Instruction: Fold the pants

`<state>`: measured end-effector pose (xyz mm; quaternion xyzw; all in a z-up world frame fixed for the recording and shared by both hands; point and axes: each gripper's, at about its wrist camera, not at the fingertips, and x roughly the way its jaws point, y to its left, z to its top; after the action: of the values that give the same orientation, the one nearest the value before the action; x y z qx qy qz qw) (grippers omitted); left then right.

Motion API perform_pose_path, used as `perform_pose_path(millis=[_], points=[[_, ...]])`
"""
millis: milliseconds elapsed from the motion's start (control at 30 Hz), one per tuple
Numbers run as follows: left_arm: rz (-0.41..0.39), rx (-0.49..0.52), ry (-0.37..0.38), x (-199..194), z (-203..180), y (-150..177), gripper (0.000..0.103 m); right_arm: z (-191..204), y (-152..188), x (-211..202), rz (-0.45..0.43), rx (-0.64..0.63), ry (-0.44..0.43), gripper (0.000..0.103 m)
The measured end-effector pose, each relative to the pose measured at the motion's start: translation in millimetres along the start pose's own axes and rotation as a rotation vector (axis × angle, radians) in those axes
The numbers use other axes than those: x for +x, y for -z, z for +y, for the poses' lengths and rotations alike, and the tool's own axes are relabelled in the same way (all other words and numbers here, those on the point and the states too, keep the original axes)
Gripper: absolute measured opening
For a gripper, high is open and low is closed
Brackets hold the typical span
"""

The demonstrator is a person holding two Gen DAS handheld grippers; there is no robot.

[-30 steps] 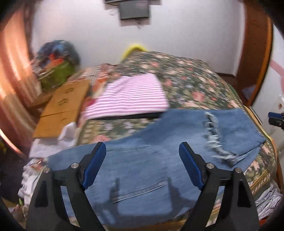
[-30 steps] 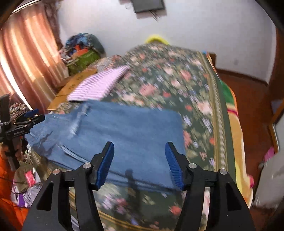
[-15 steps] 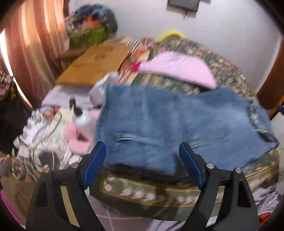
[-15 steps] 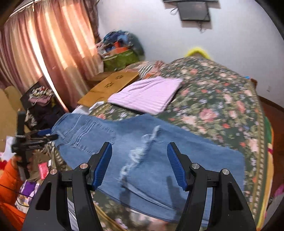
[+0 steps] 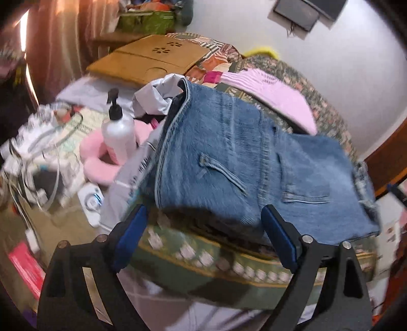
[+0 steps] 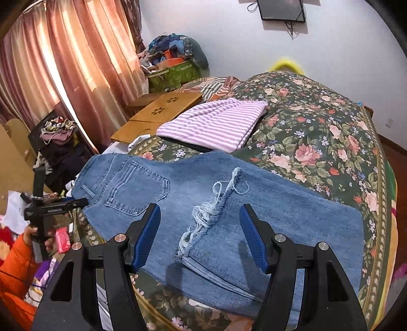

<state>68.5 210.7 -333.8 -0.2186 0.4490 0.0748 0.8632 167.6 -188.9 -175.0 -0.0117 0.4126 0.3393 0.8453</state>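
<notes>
The right gripper (image 6: 201, 234) is tipped down over the near edge of the bed (image 6: 330, 142). Its blue fingers (image 6: 147, 236) stand partly apart with nothing held between them. Right under them lie the blue jeans (image 6: 267, 203), spread flat across the flowery bed cover. The frayed leg ends (image 6: 216, 211) sit between the two fingers, lower down.

The left gripper (image 5: 203, 236) points down more steeply at the waist end of the jeans (image 5: 229, 157), at the corner of the bed (image 5: 203, 264). Its fingers (image 5: 129, 234) are wide and opening more. They hold nothing; the jeans lie past the tips, not touched. From the right camera, this gripper (image 6: 53, 206) sits at the left by the back pocket (image 6: 137, 191). A hand (image 6: 38, 236) in an orange sleeve (image 6: 15, 257) holds its handle upright.

Beside the bed corner stand a white pump bottle (image 5: 118, 132) and a pink fluffy thing (image 5: 101, 163). Farther back a folded pink striped cloth (image 6: 216, 122) lies on the bed. Beside it is a flat wooden board (image 6: 157, 112). Behind are pink curtains (image 6: 76, 63) and a dark screen (image 6: 282, 10) on the wall.
</notes>
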Motion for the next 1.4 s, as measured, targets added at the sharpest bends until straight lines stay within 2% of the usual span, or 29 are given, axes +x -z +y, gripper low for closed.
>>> perform_pose_path(millis=[133,233,333,633,767,900,933,1000,1033,1100,1167,1233,1400], points=[[-0.009,-0.042,0.085,-8.7,-6.4,9.5,0.092,0.6,1.2,2.4,0.002,0.005,-0.008,0.061],[0.031,-0.084,0.169,2.4,-8.9,9.3,0.092,2.6,3.1,9.7,0.018,0.005,-0.019,0.061],[0.070,-0.112,0.187,18.3,-12.0,8.6,0.089,7.1,6.0,16.7,0.036,0.004,-0.025,0.061],[0.071,-0.202,0.280,47.2,-11.7,-3.2,0.089,4.4,8.4,25.5,0.065,-0.018,0.004,0.061],[0.051,-0.211,0.268,55.7,-18.4,-10.2,0.094,-3.3,12.2,34.7,0.100,-0.002,0.011,0.061],[0.026,-0.172,0.207,61.0,-33.7,-17.6,0.094,-10.4,20.8,48.5,0.155,0.013,0.006,0.062],[0.020,-0.167,0.204,60.6,-36.3,-18.6,0.092,-10.7,22.5,50.2,0.157,0.010,0.002,0.064],[0.012,-0.135,0.197,61.4,-44.9,-22.5,0.074,-9.0,22.9,50.0,0.158,-0.001,0.001,0.064],[0.012,-0.118,0.175,62.5,-47.6,-22.8,0.069,-8.9,22.2,50.4,0.161,-0.004,0.001,0.064],[0.036,-0.110,0.130,71.2,-48.4,-26.2,0.050,-10.0,22.0,50.7,0.161,-0.001,-0.007,0.064],[0.053,-0.140,0.149,77.0,-42.7,-29.1,0.044,-10.7,21.5,51.8,0.159,0.002,-0.011,0.064],[0.038,-0.152,0.139,73.7,-39.7,-31.1,0.030,-12.2,21.1,51.7,0.154,0.013,-0.017,0.064],[-0.037,-0.049,0.073,49.7,-55.7,-39.7,0.022,-15.6,19.1,44.0,0.141,0.052,-0.042,0.064]])
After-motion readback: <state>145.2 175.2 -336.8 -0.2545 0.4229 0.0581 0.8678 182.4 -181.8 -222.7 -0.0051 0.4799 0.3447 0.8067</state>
